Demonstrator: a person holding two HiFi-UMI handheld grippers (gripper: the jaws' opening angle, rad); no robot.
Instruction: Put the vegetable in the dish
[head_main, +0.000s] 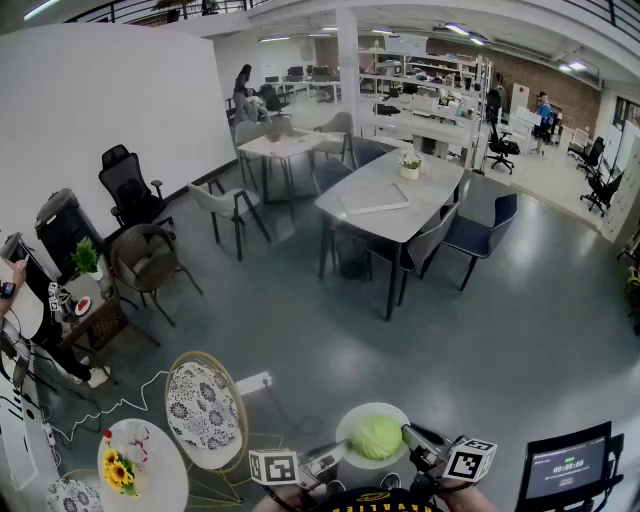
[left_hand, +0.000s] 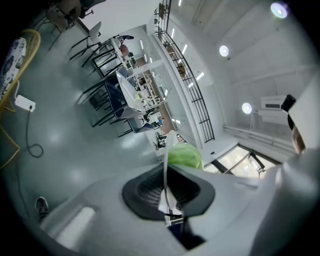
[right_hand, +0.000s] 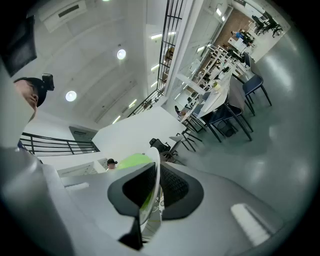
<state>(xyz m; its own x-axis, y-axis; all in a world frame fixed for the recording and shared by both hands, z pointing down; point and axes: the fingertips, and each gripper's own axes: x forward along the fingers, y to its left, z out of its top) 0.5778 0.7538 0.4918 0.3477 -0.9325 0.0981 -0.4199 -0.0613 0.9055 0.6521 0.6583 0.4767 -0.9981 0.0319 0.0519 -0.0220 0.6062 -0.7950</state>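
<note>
Clamping dish (head_main: 372, 410) from both sides: left gripper (head_main: 332, 460) jaws pinch left rim, right gripper (head_main: 412, 438) jaws pinch right rim. Cabbage (head_main: 377, 438) already inside dish, centred between grippers, equally near both.

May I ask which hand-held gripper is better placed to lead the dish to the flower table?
Left hand-held gripper, probably: like the right, it clamps the dish, but the flower table lies leftward.
</note>
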